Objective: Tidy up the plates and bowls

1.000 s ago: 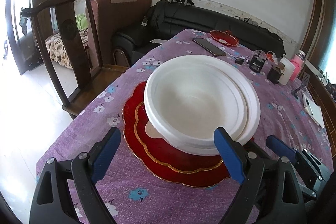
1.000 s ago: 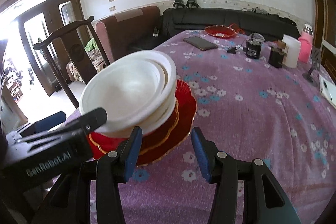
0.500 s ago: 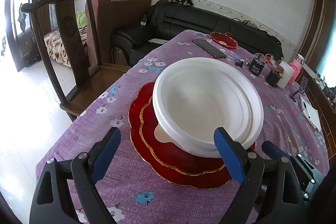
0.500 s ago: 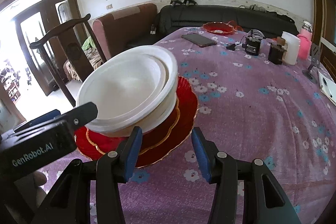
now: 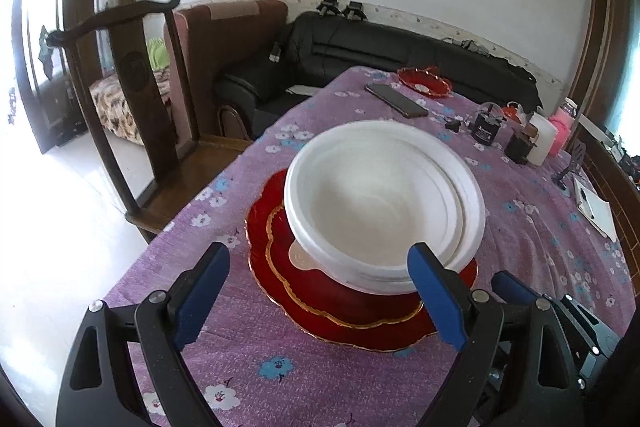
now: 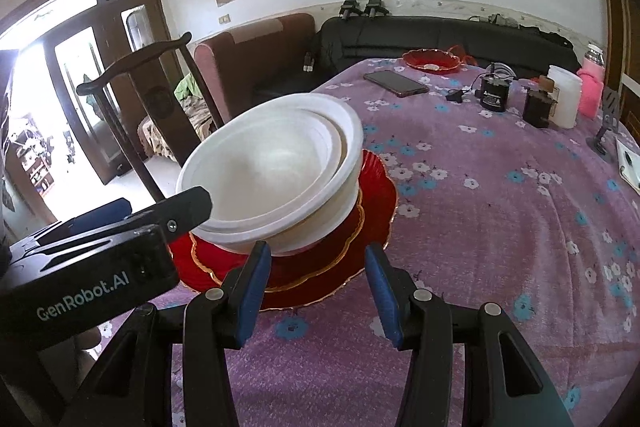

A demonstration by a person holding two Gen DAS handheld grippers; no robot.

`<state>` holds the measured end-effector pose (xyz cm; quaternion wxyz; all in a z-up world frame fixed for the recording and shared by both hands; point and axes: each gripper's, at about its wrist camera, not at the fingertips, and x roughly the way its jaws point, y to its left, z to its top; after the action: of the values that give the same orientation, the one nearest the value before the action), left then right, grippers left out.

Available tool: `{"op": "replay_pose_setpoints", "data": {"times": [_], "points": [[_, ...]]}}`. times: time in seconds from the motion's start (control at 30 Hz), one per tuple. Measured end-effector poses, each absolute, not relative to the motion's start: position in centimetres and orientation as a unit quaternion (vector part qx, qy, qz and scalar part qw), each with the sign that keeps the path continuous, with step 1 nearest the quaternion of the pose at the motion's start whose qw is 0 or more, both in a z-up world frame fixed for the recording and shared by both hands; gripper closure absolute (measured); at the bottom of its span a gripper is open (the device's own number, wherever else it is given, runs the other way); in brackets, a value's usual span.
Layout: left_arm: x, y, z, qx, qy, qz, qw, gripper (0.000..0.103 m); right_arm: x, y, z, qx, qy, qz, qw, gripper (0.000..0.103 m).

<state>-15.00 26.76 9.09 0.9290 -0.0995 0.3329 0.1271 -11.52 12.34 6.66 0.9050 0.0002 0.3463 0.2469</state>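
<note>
Stacked white bowls (image 5: 380, 199) sit nested on two stacked red plates with gold rims (image 5: 320, 291) near the table's front left; the stack also shows in the right wrist view (image 6: 272, 167), on the red plates (image 6: 328, 259). My left gripper (image 5: 320, 291) is open and empty, just in front of the stack with its fingers apart from it. My right gripper (image 6: 316, 287) is open and empty, in front of the plates' right side. The left gripper's body (image 6: 100, 263) shows at the left of the right wrist view.
The table has a purple flowered cloth (image 6: 500, 207). At its far end lie a phone (image 5: 396, 101), a small red dish (image 5: 424, 83), dark jars (image 5: 486, 127), a white cup (image 6: 564, 101) and a pink item (image 6: 592, 91). A notepad (image 5: 592, 207) lies at the right edge. A wooden chair (image 5: 136, 99) stands left.
Both grippers have drawn back and risen slightly from the stack. The bowls and plates stay put. Both grippers stay open.
</note>
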Motion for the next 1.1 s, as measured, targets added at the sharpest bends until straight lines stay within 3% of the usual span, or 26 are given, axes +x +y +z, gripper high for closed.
{"op": "replay_pose_setpoints", "data": {"times": [0.73,0.8,1.1], "points": [[-17.2,23.0,12.1,-0.068,0.278,0.151,0.946,0.013,-13.2,8.5,8.3,0.014,0.326,0.245,0.913,0.049],[-17.3,23.0,12.3,-0.068,0.274,0.156,0.947,0.009,-13.2,8.5,8.3,0.011,0.325,0.247,0.913,0.049],[-16.6,22.8,11.8,-0.062,0.287,0.151,0.944,0.008,-13.0,9.0,7.9,0.004,0.334,0.251,0.909,0.048]]}}
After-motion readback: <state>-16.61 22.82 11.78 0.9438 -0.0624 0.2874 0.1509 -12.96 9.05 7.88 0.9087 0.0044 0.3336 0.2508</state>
